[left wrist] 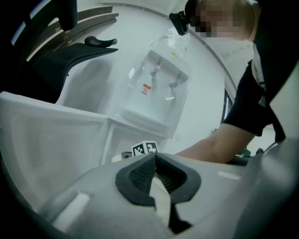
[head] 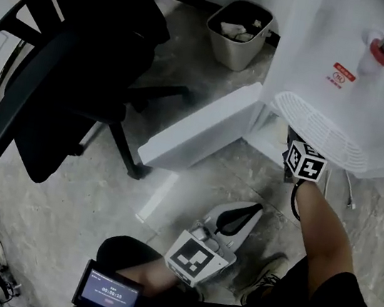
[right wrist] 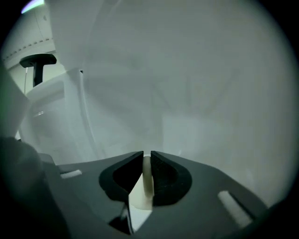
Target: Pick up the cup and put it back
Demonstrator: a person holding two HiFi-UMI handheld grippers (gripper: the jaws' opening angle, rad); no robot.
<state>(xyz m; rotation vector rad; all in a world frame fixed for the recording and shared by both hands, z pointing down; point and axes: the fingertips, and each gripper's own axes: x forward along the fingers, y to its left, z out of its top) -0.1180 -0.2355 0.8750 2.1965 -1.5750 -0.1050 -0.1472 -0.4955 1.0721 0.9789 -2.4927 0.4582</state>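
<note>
Pinching cup (right wrist: 147, 179), right tool (right wrist: 146, 154), paper-filled bin (head: 233, 56)

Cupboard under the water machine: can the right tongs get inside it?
Probably yes. The door is swung wide open, and the right tongs, pinching the cup, sit right at the opening below the water machine. Nothing looks to block the way.
</note>
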